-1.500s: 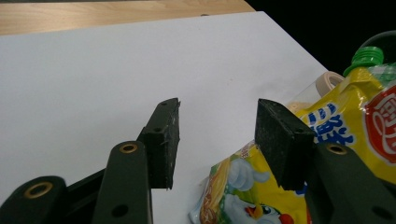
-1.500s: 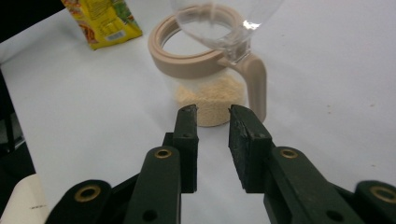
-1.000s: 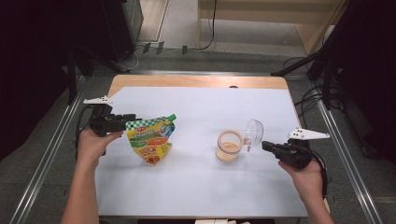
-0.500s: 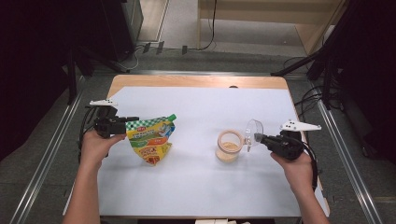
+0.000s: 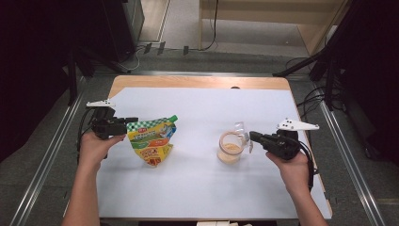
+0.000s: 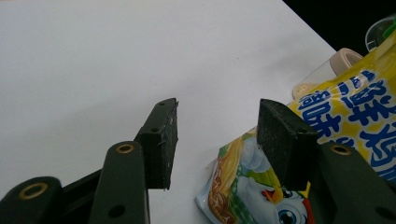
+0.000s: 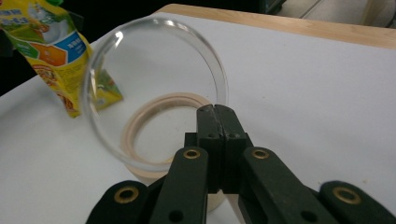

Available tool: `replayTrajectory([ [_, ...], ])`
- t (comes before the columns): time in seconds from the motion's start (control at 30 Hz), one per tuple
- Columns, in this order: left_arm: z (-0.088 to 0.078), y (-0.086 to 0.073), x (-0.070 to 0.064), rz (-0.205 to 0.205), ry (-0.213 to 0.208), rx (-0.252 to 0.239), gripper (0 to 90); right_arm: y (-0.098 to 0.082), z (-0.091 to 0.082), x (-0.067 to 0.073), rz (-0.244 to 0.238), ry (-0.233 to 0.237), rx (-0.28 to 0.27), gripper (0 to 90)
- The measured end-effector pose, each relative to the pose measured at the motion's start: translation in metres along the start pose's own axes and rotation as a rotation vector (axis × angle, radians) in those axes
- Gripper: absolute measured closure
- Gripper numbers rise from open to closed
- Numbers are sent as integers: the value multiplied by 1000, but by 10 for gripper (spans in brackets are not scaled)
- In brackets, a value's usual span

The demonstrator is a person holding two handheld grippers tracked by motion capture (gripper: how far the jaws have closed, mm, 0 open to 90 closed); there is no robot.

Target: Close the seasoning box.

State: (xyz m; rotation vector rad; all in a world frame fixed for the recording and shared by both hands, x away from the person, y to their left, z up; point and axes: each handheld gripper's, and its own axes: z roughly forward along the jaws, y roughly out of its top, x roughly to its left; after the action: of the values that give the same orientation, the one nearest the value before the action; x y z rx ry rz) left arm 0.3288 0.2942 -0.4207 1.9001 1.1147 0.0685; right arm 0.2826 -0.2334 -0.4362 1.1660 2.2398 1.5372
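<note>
A yellow and green spouted pouch (image 5: 153, 141) lies left of the table's middle. My left gripper (image 5: 134, 123) is at its upper left corner. In the left gripper view that gripper (image 6: 217, 135) stands open with bare table between the jaws, and the pouch (image 6: 355, 112) lies beside and behind the right jaw. A small jar (image 5: 229, 149) with pale powder stands right of centre. My right gripper (image 7: 215, 109) is shut on the rim of a clear round lid (image 7: 154, 88), held upright over the jar's beige mouth (image 7: 140, 121). The pouch (image 7: 51, 51) shows beyond the lid.
The white table sheet (image 5: 202, 188) ends at a wooden strip (image 5: 197, 82) along the far edge. Metal rails (image 5: 44, 179) run along both sides of the table. Cables trail from both grippers.
My right hand has moved left and slightly up, bringing the clear lid in over the jar's mouth. The left hand and the pouch have stayed put.
</note>
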Motion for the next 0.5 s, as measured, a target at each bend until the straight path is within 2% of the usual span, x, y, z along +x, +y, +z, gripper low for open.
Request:
replayTrajectory([
  [0.13,1,-1,1,-4,-1,2,490,1,4,9,-28,15,7,893],
  [0.23,1,-1,1,-4,1,1,490,1,4,9,-39,12,4,817],
  [0.33,0,-2,1,-3,2,-1,490,1,2,5,-48,-5,6,721],
  [0.5,1,-2,1,-2,4,0,488,-3,-3,-11,-8,-30,13,636],
])
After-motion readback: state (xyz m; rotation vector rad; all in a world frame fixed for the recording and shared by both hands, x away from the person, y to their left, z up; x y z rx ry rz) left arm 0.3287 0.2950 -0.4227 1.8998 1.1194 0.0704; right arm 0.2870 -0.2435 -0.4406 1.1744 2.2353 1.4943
